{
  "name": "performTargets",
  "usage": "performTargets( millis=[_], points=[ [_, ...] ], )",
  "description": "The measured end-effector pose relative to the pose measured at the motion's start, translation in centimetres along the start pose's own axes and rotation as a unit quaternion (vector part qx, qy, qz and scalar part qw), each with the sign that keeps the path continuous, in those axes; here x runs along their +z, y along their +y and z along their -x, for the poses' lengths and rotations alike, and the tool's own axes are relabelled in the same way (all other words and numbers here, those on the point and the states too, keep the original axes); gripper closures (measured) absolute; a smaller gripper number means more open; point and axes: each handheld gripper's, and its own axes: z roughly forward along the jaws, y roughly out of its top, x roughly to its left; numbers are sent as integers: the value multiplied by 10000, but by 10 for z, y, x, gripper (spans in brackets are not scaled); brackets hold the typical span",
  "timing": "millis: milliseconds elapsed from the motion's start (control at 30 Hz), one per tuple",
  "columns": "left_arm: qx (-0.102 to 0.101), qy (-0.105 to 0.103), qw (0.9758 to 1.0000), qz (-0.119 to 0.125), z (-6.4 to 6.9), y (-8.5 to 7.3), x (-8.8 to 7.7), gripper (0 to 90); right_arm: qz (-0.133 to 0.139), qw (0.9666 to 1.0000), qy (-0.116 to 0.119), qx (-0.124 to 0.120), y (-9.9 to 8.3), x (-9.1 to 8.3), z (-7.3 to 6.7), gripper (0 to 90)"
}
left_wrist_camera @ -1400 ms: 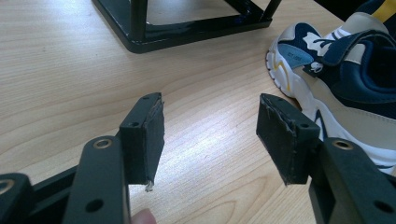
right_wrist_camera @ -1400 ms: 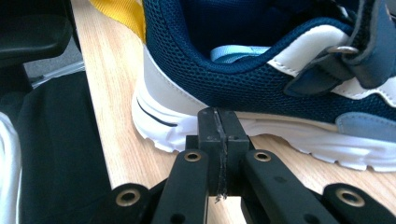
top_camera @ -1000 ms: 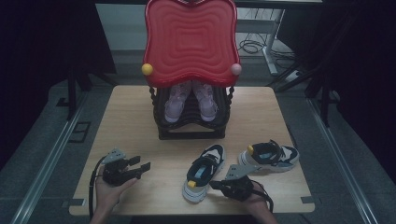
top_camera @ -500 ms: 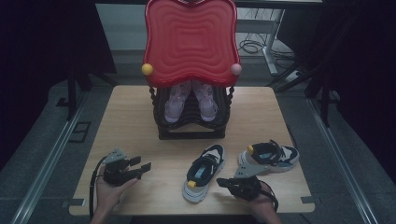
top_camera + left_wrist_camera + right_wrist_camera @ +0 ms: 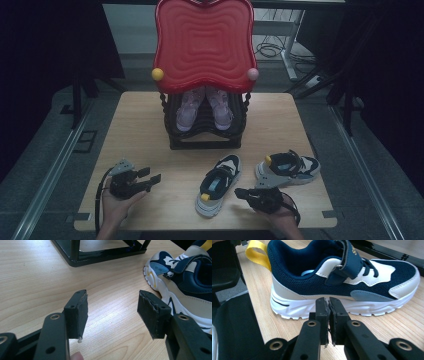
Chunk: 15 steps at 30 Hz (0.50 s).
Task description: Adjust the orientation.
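Observation:
A navy and white child's sneaker (image 5: 218,182) with a yellow heel loop lies mid-front on the wooden table (image 5: 140,130). Its mate (image 5: 287,168) lies to its right. My right gripper (image 5: 241,192) sits just right of the first sneaker, low by the front edge. In the right gripper view this sneaker (image 5: 342,282) lies side-on, just beyond my right gripper (image 5: 328,301). Its jaws have just been opening; only a thin slit separates the pads, with nothing between them. My left gripper (image 5: 150,176) rests at the front left, open and empty, and in the left gripper view (image 5: 112,307) it points toward the sneaker's toe (image 5: 175,277).
A black rack (image 5: 205,135) stands mid-table, holding a pair of pink shoes (image 5: 187,112) beneath a red wavy panel (image 5: 205,45). Bare wood lies between the rack and both grippers. The table's front edge (image 5: 165,225) runs just under both hands.
My right gripper has slipped a little back toward the front edge, away from the sneaker's side. The left gripper and both sneakers have stayed put.

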Motion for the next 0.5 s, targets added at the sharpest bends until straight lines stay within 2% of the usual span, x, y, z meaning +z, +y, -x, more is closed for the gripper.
performTargets(
  millis=[67,233,367,400,433,467,500],
  points=[
    [7,-7,10000,0,0,0,0,421,29,10000,-26,42,0,-3,2,802],
    [-6,-25,10000,-1,0,0,0,420,55,10000,-47,66,4,-8,4,731],
    [-23,-35,10000,0,0,1,0,420,81,9998,-108,127,14,-21,9,685],
    [-20,-45,10000,10,0,2,-1,418,42,9997,-176,191,22,-29,14,669],
    [-20,-45,10000,10,0,2,-1,418,42,9997,-176,191,22,-29,14,669],
    [-11,-53,10000,20,0,2,-1,418,-50,9994,-230,236,31,-37,21,660],
    [-11,-53,10000,20,0,2,-1,418,-50,9994,-230,236,31,-37,21,660]
  ],
)
